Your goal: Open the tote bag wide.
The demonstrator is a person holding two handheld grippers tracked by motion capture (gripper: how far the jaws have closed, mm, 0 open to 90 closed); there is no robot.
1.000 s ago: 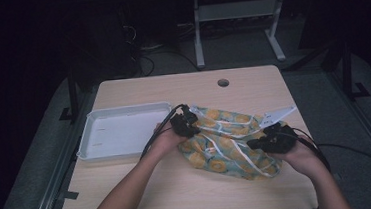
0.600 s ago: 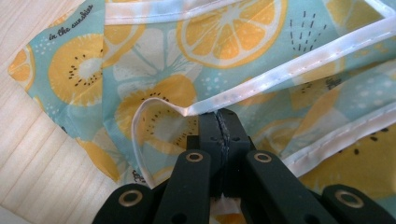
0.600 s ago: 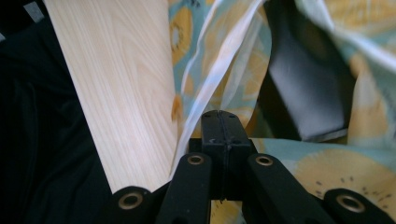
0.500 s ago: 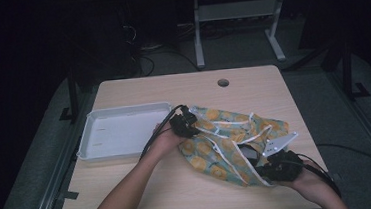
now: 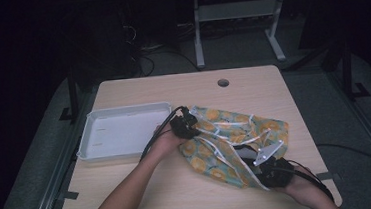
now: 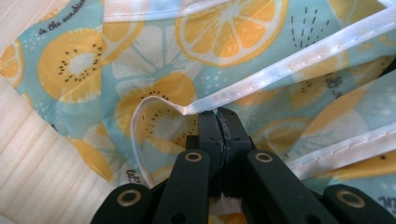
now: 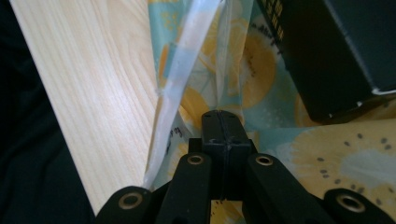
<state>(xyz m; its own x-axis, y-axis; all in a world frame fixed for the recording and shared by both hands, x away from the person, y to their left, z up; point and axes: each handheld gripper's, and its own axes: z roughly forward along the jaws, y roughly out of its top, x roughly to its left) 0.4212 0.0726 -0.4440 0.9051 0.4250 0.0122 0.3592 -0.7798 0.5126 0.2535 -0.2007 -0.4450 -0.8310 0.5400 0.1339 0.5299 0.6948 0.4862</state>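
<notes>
Diagonally across the table [image 5: 146, 208] lies the fruit-print cloth [image 5: 226, 136], its long axis running from the left gripper [image 5: 187, 124] to the right gripper [image 5: 271, 170] near the front edge. Each is clamped shut on the cloth's white-trimmed edge [image 6: 280, 70].

- The fruit-print cloth [image 5: 236, 143] covers the table's [image 5: 172, 90] near right part — both grippers are clamped on it there.
- The white tray [image 5: 125, 134] blocks the left side, just beside the left gripper [image 5: 185, 126].
- The far strip around the round hole [image 5: 223, 83] lies bare.
- Bare wood also lies near the front edge, left of the right gripper [image 5: 271, 170].
</notes>
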